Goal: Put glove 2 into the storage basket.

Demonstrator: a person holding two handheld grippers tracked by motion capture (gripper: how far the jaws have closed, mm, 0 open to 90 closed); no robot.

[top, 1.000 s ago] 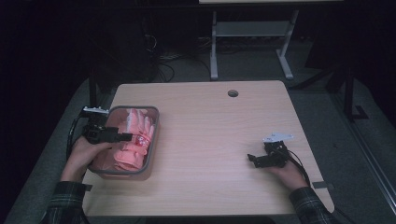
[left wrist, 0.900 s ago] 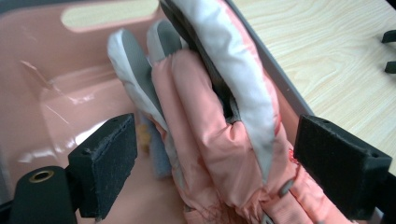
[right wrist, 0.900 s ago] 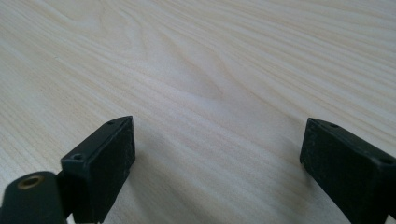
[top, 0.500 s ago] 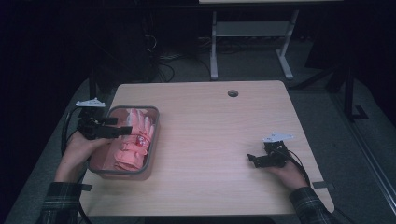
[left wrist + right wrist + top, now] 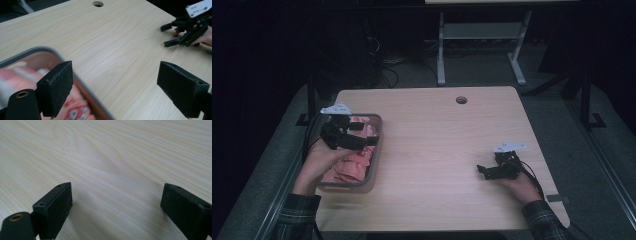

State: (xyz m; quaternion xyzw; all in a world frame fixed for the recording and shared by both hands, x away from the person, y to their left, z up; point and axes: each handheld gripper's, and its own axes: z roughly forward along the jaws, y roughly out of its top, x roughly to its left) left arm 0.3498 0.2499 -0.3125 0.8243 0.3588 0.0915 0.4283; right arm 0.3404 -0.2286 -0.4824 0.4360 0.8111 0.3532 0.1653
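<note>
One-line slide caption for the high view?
Left gripper, jaws open, over a tray of pink packets; right gripper open, low over the bare table.

One wooden table [image 5: 437,150], one grey tray [image 5: 373,165] of pink packets [image 5: 349,167] too jumbled to count, two grippers.

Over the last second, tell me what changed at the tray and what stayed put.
The left gripper lifted and drew back toward the near-left edge of the tray, jaws open and empty. The pink packets stay in the tray. The right gripper has not moved, open on the bare table.
</note>
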